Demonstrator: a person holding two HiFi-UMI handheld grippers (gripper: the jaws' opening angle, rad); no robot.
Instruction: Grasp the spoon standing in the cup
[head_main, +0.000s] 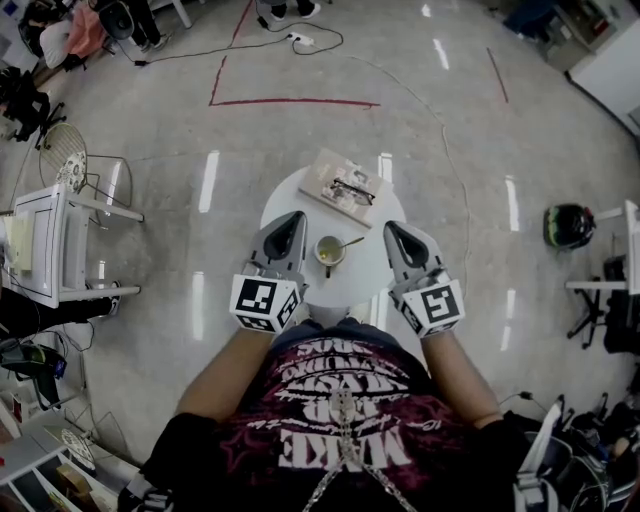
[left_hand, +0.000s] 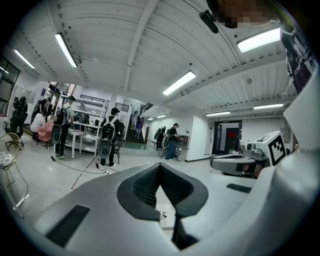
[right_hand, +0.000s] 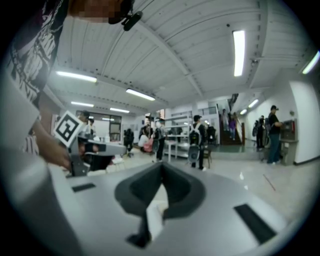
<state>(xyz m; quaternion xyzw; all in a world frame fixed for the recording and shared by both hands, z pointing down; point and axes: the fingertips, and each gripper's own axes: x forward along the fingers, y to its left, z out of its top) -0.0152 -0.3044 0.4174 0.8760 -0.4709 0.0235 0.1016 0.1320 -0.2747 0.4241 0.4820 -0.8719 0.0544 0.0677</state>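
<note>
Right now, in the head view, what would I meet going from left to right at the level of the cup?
white shelf cart → left gripper → cup with the spoon in it → right gripper → dark helmet

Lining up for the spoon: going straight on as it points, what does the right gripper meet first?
Likely the book, its right corner, if low enough; the right gripper points past the cup.

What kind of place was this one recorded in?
Probably a large indoor lab or workshop hall. It has a polished floor marked with red tape and ceiling strip lights. People stand about in the background, and a small round table is set in the open.
</note>
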